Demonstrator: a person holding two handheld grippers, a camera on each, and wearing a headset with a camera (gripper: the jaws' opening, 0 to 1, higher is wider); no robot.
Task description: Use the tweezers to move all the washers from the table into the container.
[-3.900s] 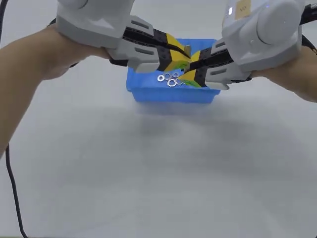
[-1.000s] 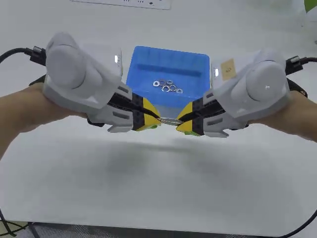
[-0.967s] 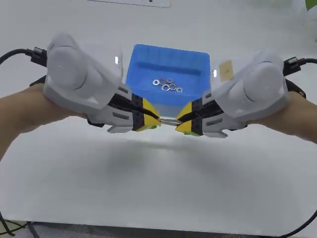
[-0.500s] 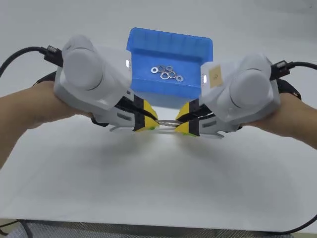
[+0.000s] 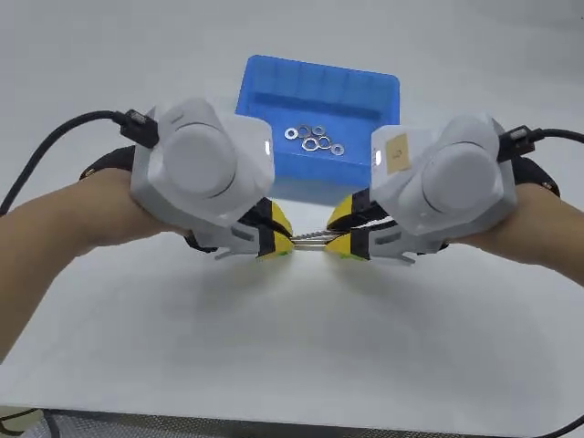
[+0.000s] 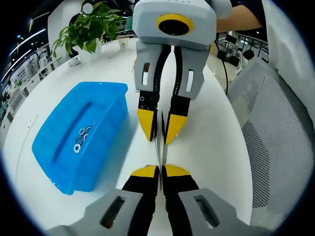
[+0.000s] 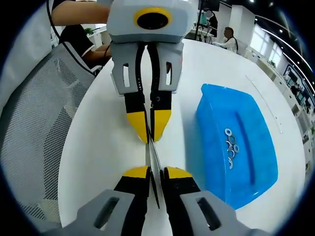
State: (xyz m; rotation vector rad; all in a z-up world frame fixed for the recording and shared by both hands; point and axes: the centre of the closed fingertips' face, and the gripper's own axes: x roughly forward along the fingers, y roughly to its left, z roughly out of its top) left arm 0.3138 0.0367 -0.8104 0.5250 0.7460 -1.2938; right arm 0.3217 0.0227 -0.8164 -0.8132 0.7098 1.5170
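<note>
Washers (image 5: pixel 315 140) all sit in the blue container (image 5: pixel 274 87), none spotted on the table (image 5: pixel 292 356), so probably done; left gripper (image 5: pixel 276 243) and right gripper (image 5: pixel 344 241) both pinch the tweezers (image 5: pixel 310 236).

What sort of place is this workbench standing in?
Most likely an open-plan office or lab. A potted plant stands by the white table, a mesh office chair is next to the table, and a person is seated at another desk in the background.
</note>
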